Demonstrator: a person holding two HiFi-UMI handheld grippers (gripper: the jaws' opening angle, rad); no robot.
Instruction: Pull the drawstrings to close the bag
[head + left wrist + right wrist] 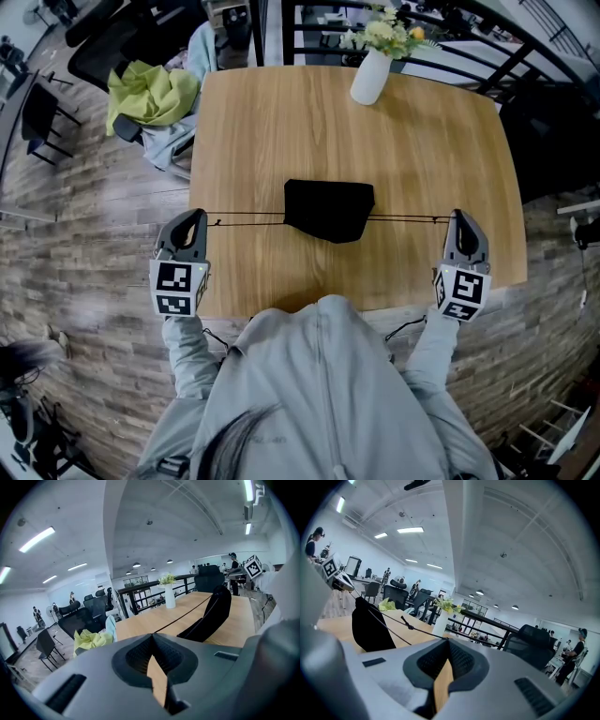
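Bag (328,208) of soft black cloth sits bunched at the middle of the smooth wood-grain table (262,122), midway between the grippers. Left gripper (194,223) pinches the thin left drawstring (248,218); right gripper (458,221) pinches the right drawstring (408,219), both taut.

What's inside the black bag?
Contents hidden: opaque fabric of the black bag covers them. Only the drawstrings show, running sideways into the left claw and right claw.

Both arms in grey sleeves reach forward, spread wide apart. The left gripper (198,217) and right gripper (458,217) point ahead and slightly downward, jaws closed, pinching the drawstrings (248,219) at their tips.
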